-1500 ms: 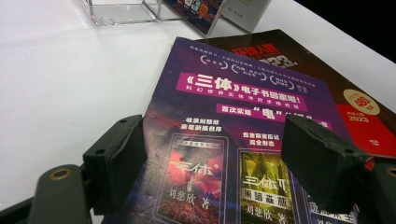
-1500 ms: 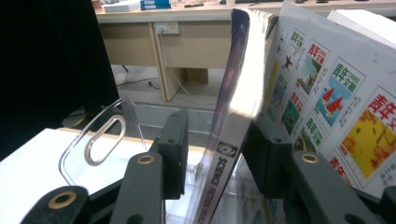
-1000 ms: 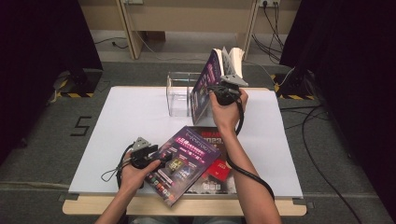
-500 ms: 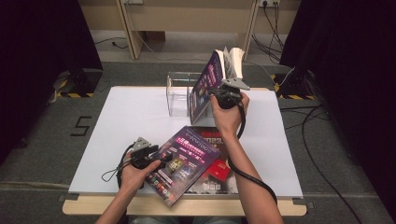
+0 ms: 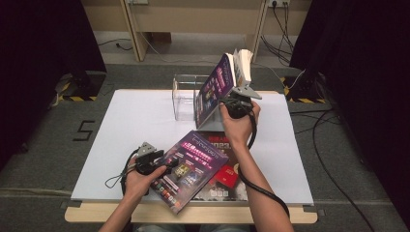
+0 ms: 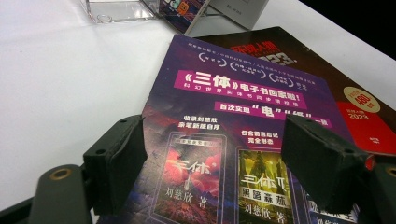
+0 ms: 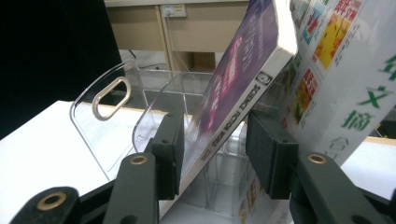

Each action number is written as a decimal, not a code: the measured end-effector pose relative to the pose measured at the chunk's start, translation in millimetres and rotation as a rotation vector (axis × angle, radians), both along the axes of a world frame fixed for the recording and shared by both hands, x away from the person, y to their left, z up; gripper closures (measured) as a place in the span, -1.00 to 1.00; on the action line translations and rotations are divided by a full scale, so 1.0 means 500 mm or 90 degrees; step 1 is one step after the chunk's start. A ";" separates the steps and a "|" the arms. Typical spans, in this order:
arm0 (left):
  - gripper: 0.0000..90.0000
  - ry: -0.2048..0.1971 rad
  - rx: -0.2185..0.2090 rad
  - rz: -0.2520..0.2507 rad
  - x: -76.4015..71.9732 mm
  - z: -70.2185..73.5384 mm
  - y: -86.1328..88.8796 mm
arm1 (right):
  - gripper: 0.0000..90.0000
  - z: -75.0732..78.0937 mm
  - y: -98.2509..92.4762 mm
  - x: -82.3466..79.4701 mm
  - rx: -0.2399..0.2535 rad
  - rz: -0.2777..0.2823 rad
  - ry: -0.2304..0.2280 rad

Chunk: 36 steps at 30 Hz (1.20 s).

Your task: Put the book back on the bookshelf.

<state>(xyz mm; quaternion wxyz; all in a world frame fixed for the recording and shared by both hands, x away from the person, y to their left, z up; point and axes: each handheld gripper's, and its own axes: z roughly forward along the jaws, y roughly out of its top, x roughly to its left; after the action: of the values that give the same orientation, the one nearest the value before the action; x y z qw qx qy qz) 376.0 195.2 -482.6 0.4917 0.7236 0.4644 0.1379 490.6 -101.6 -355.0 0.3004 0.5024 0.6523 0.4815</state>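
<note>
My right gripper [image 5: 231,99] is raised at the back of the table, next to a clear acrylic rack [image 5: 186,96]. Its jaws are shut on a purple book [image 5: 215,89], which tilts across both pads [image 7: 264,154]. The spine [image 7: 229,123] runs diagonally between them. A white book [image 5: 243,63] stands right behind the purple one [image 7: 243,60]. My left gripper [image 5: 167,163] rests at the front left, open. Its fingers [image 6: 116,161] straddle the cover of a purple magazine [image 6: 233,121] without pressing it. That magazine [image 5: 193,166] lies flat on a dark red one [image 5: 227,174].
The rack's clear dividers [image 7: 109,121], one with an oval handle hole, stand just left of the held book. The white table [image 5: 125,130] ends close to the magazines at the front. Cables [image 5: 338,159] and dark curtains lie beyond the right side.
The right gripper and its tilted purple book have shifted only slightly near the rack. The left gripper has stayed over the magazine.
</note>
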 end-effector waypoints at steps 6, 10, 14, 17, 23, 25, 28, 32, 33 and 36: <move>-0.53 0.001 0.002 0.001 0.000 0.000 0.001 | 0.29 -0.006 -0.004 -0.013 0.000 0.008 0.006; -0.53 0.001 0.004 0.002 0.000 0.001 0.002 | 0.29 -0.011 -0.007 -0.019 -0.004 0.013 0.009; -0.53 -0.001 0.012 0.003 0.000 0.001 0.003 | 0.29 -0.017 -0.009 -0.026 0.000 0.017 0.018; -0.52 0.000 0.012 0.006 0.000 0.002 0.006 | 0.29 -0.022 -0.012 -0.031 -0.001 0.025 0.030; -0.52 0.006 0.022 0.009 0.001 0.001 0.009 | 0.29 -0.035 -0.020 -0.043 -0.006 0.031 0.051; -0.52 0.008 0.025 0.011 0.002 0.000 0.010 | 0.29 -0.042 -0.023 -0.047 -0.009 0.036 0.061; -0.52 0.010 0.027 0.012 0.002 -0.001 0.010 | 0.29 -0.054 -0.028 -0.055 -0.012 0.041 0.079; -0.52 0.017 0.030 0.013 0.003 -0.002 0.011 | 0.29 -0.071 -0.034 -0.065 -0.014 0.048 0.103; -0.52 0.019 0.031 0.014 0.004 -0.002 0.012 | 0.29 -0.076 -0.035 -0.068 -0.017 0.049 0.109; -0.52 0.023 0.035 0.013 0.006 -0.004 0.014 | 0.29 -0.093 -0.037 -0.076 -0.022 0.056 0.131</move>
<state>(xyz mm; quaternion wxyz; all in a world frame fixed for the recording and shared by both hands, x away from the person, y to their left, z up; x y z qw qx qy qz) 378.8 202.1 -484.8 0.4617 0.7343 0.4766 0.1428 452.7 -120.1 -401.3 0.2189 0.5150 0.7094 0.4285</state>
